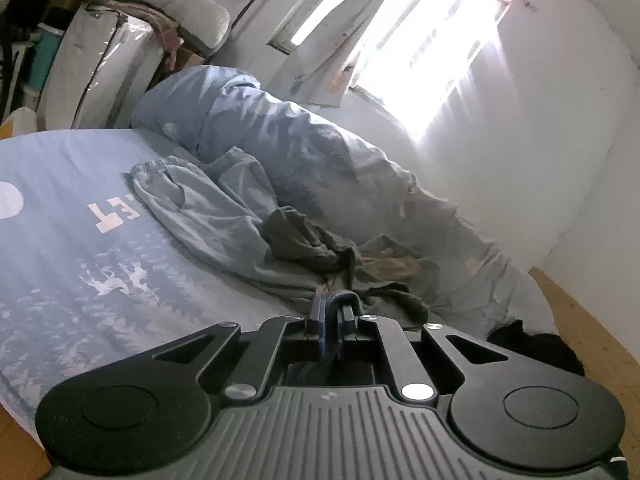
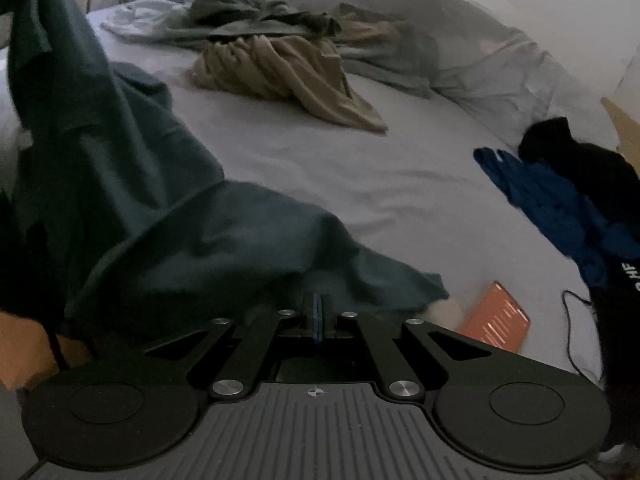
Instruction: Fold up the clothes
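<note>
A dark teal garment (image 2: 132, 200) hangs stretched over the bed, running from the upper left of the right wrist view down to my right gripper (image 2: 317, 308). That gripper's fingers are pressed together at the garment's lower edge, with the cloth bunched over their tips. My left gripper (image 1: 334, 306) is shut on a fold of the same dark cloth (image 1: 340, 298), low over the bed. Beyond it lie light blue sweatpants (image 1: 208, 208), an olive green garment (image 1: 304, 244) and a tan garment (image 2: 288, 76).
A rolled blue duvet (image 1: 280, 140) lies along the wall under a bright window (image 1: 432, 40). A bright blue garment (image 2: 560, 208), a black one (image 2: 568, 148) and an orange phone (image 2: 498, 320) sit at the bed's right side. The pale sheet (image 2: 360, 184) shows in the middle.
</note>
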`<action>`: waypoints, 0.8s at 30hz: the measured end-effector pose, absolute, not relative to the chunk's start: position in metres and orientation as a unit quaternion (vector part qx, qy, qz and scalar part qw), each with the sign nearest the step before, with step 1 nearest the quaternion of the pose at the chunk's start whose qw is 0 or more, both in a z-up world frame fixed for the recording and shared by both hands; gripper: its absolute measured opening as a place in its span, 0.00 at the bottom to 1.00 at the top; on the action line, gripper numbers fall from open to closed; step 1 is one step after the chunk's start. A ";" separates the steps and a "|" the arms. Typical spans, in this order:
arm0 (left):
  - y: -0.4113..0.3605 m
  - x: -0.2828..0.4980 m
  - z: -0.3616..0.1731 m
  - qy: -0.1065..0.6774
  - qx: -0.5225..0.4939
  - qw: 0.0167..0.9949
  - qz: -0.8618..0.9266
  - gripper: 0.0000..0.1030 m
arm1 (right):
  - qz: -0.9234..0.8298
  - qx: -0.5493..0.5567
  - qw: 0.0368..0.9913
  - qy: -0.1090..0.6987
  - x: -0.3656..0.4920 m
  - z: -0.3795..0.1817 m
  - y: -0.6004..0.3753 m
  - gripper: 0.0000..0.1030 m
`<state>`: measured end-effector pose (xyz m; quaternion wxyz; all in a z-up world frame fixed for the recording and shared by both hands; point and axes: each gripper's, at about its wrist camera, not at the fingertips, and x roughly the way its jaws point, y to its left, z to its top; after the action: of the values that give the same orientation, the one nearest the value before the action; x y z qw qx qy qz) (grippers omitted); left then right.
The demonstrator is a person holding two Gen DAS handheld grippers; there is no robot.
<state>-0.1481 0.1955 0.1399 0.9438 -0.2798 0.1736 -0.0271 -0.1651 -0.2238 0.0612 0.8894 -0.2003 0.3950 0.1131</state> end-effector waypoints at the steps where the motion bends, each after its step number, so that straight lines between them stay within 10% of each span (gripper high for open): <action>1: 0.194 -0.148 0.140 0.173 -0.279 0.944 -0.028 0.09 | 0.121 -0.206 0.889 0.391 -0.173 0.063 -0.224 0.03; 9: 0.192 -0.147 0.142 0.172 -0.279 0.944 -0.032 0.09 | 0.242 -0.353 0.847 0.314 -0.228 0.064 -0.168 0.51; 24: 0.202 -0.148 0.138 0.181 -0.288 0.940 -0.033 0.09 | 0.401 -0.709 0.564 0.137 -0.335 0.005 -0.114 0.56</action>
<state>-0.1478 0.2021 0.1379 0.9398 -0.2881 0.1811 -0.0330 -0.3352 -0.1138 0.0051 0.5643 -0.7086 0.1372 0.4007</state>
